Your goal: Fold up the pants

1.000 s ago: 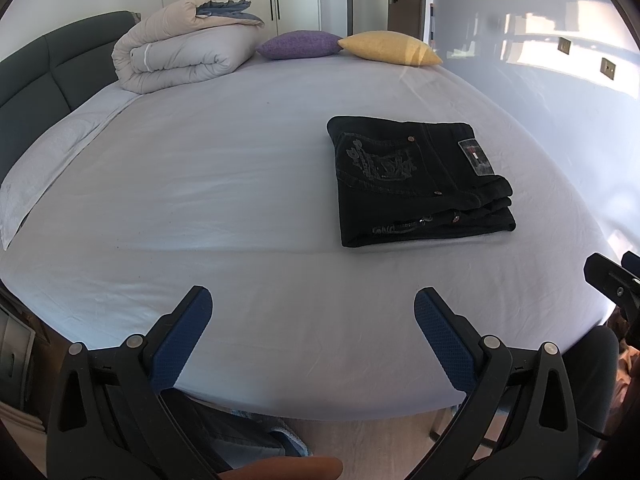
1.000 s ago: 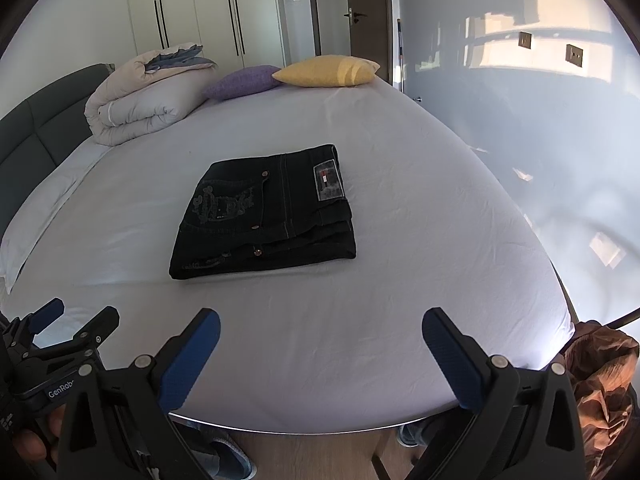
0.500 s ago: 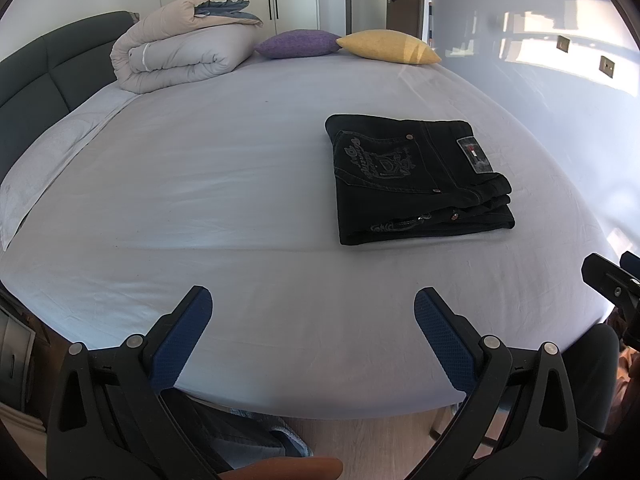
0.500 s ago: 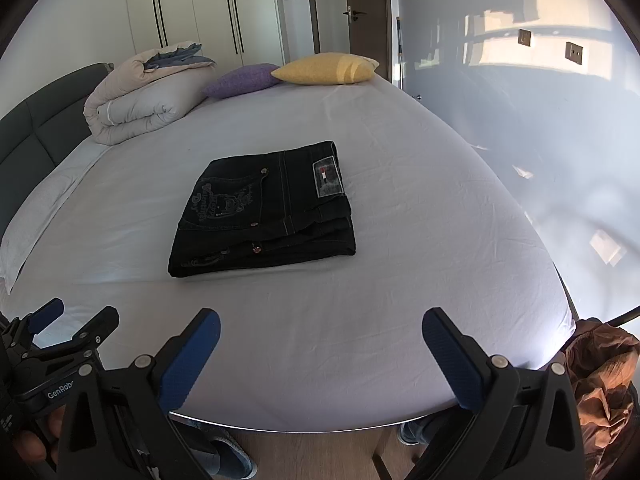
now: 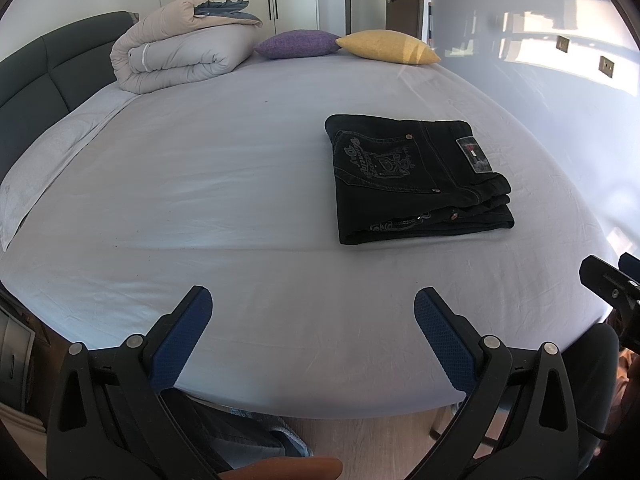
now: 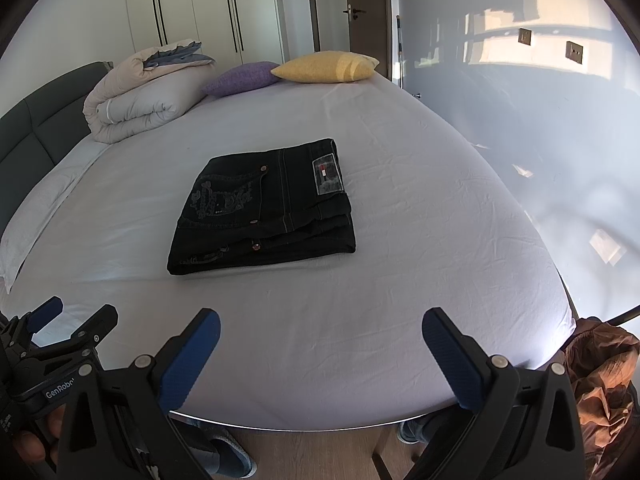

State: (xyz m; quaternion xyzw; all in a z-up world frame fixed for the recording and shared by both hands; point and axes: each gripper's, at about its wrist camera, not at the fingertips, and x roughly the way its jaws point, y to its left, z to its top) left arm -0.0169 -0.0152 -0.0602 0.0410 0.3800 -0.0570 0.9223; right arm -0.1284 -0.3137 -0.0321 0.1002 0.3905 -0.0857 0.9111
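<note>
Black jeans (image 5: pixel 416 178) lie folded into a compact rectangle on the white bed sheet (image 5: pixel 224 184), with a back pocket and a label patch facing up. They also show in the right wrist view (image 6: pixel 268 208). My left gripper (image 5: pixel 312 308) is open and empty, held above the bed's near edge, well short of the jeans. My right gripper (image 6: pixel 320 330) is open and empty, also near the bed's front edge, apart from the jeans. The left gripper (image 6: pixel 68 316) shows at the lower left of the right wrist view.
A rolled beige duvet (image 5: pixel 180 56), a purple pillow (image 5: pixel 296 43) and a yellow pillow (image 5: pixel 388 46) sit at the far end. A dark headboard (image 5: pixel 36 80) is at the left. Brown clothing (image 6: pixel 600 380) lies by the bed's right corner. Wooden floor is below.
Both views have drawn back and risen slightly, so the jeans sit a little farther away. The jeans have not moved. Both grippers stay open.
</note>
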